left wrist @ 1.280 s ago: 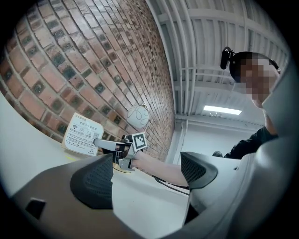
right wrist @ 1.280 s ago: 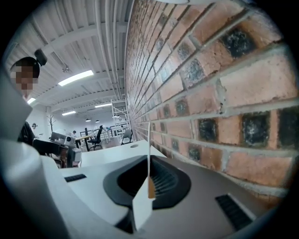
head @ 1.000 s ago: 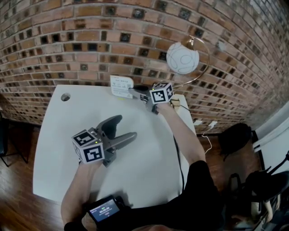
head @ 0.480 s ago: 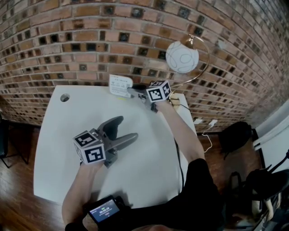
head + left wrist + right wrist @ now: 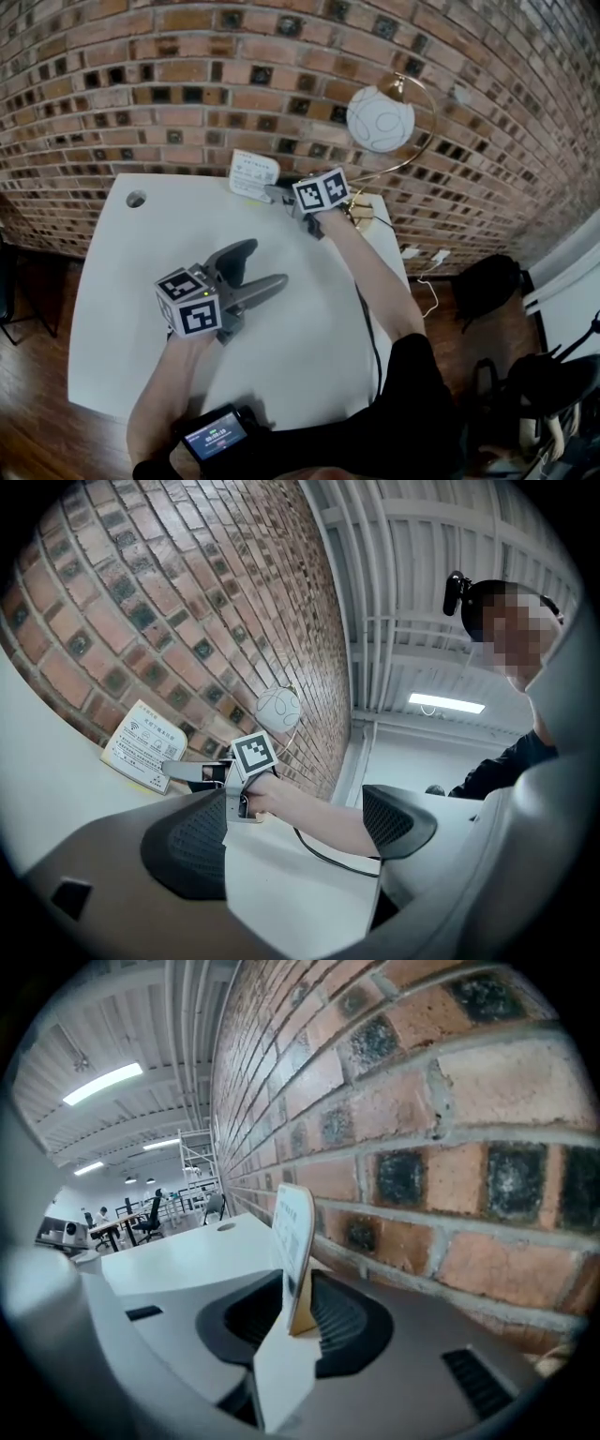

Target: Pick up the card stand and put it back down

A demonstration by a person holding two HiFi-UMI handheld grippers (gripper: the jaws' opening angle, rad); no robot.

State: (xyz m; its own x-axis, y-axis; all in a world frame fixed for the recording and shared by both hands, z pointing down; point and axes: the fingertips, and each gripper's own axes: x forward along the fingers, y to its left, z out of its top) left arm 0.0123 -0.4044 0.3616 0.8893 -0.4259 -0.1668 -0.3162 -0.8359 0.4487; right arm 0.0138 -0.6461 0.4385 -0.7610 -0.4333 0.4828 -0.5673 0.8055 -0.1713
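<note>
The card stand [image 5: 251, 174], a white printed card on a small base, stands on the white table [image 5: 141, 309] at its far edge, against the brick wall. My right gripper [image 5: 276, 193] reaches it from the right. In the right gripper view the card stand [image 5: 295, 1232] rises edge-on between the two dark pads, with a gap on each side. These jaws have just been opening and the right gripper [image 5: 298, 1321] is open around the card. My left gripper [image 5: 261, 268] rests over the table's middle, open and empty, as the left gripper [image 5: 291, 832] shows in its own view.
A lamp with a white globe [image 5: 379, 118] on a brass arc stands right of the card stand. A cable [image 5: 370, 323] runs along the table's right edge. A round hole [image 5: 137, 200] is at the far left corner. A small screen device [image 5: 216, 434] sits near me.
My right gripper has tipped downward and shifted slightly left, its marker cube now lower over the table. The card stand stays by the wall. The left gripper has not moved.
</note>
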